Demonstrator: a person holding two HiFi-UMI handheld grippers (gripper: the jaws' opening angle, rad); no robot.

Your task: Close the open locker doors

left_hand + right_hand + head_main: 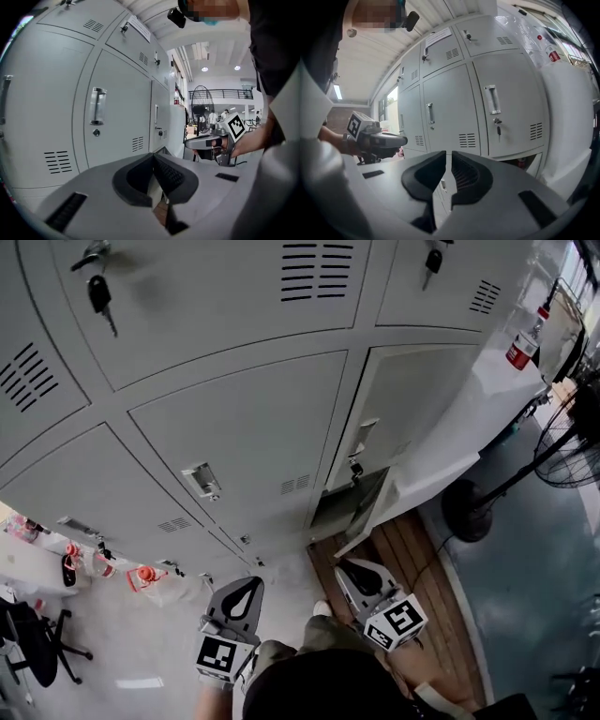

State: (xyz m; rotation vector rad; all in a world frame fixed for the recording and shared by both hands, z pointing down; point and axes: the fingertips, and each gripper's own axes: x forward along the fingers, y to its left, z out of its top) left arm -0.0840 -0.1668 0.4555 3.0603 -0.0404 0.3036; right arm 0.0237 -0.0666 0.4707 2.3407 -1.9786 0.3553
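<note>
Your right gripper (448, 157) points at the grey lockers (450, 103), its jaws almost together with nothing between them. A key (498, 132) hangs in one lock, and below it a lower door (536, 164) stands ajar. Your left gripper (396, 139) hovers at the left.

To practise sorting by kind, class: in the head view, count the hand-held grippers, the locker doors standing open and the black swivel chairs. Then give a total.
Grippers: 2 (left gripper, right gripper)
Open locker door: 1
Black swivel chair: 1
Total: 4
</note>
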